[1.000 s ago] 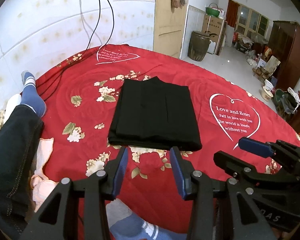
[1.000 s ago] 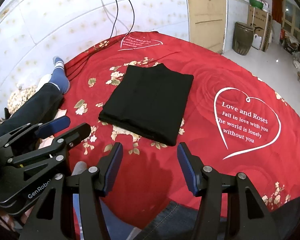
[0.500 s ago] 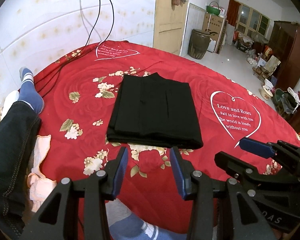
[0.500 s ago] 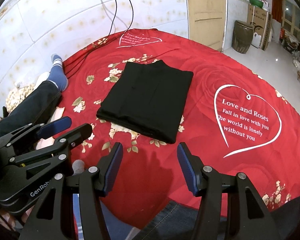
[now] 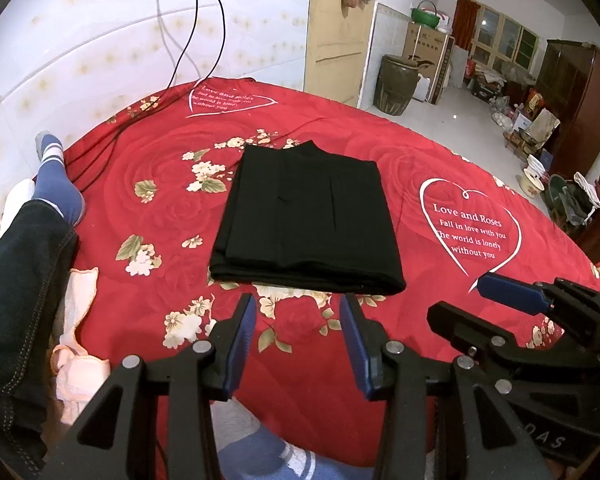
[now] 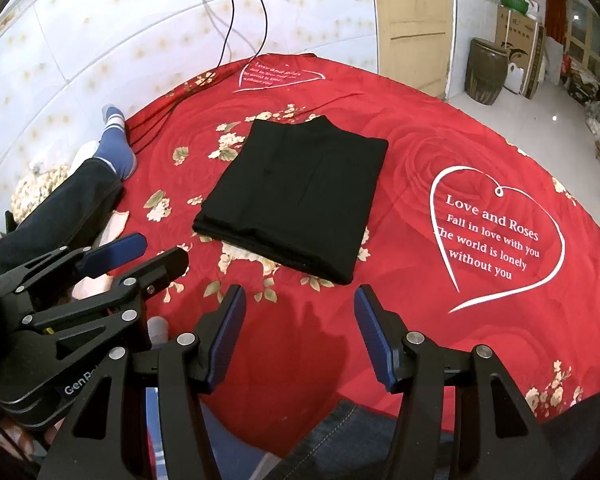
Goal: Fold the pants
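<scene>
The black pants (image 5: 306, 216) are lying folded into a neat rectangle on the red rose-print bedspread (image 5: 380, 140), beside a white heart print (image 5: 470, 232). The left tongs (image 5: 298, 340) and right tongs (image 6: 300, 336) are hovering near the pants' front edge, both spread apart and gripping nothing.

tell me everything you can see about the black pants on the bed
The black pants are folded into a compact, roughly rectangular stack of several layers, the thick folded edge toward the camera. The fabric looks smooth, matte and dark, with faint seam lines. They lie flat on the red floral bedspread, between its flower prints and the white heart. Nothing else touches them; both hand-held grippers sit short of the near edge, open.
</scene>
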`<state>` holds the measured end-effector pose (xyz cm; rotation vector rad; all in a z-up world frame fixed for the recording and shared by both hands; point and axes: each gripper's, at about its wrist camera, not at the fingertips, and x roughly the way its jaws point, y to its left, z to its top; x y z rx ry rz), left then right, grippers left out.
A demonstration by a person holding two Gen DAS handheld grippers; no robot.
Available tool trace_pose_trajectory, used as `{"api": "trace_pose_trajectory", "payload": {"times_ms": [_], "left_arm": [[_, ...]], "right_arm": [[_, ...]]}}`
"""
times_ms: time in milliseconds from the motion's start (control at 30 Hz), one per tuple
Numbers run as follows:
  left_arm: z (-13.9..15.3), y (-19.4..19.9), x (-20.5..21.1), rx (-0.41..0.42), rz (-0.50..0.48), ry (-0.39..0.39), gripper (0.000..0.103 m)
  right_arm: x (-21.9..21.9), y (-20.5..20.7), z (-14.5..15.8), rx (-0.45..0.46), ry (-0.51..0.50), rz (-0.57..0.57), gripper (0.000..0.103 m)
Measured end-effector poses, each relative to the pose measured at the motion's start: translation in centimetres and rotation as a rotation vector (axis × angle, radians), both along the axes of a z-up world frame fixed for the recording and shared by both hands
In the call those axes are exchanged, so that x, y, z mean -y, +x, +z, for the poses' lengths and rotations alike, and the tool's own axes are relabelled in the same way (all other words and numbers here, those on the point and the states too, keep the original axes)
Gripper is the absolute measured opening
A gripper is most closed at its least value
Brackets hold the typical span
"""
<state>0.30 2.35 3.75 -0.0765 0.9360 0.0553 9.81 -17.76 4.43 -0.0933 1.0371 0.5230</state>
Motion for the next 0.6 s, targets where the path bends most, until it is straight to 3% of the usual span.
{"api": "trace_pose_trajectory", "payload": {"times_ms": [600], "left_arm": [[0.00, -0.02, 0.07, 0.000, -0.002, -0.006, 0.046]], "right_arm": [[0.03, 0.09, -0.15, -0.002, -0.005, 0.003, 0.057]]}}
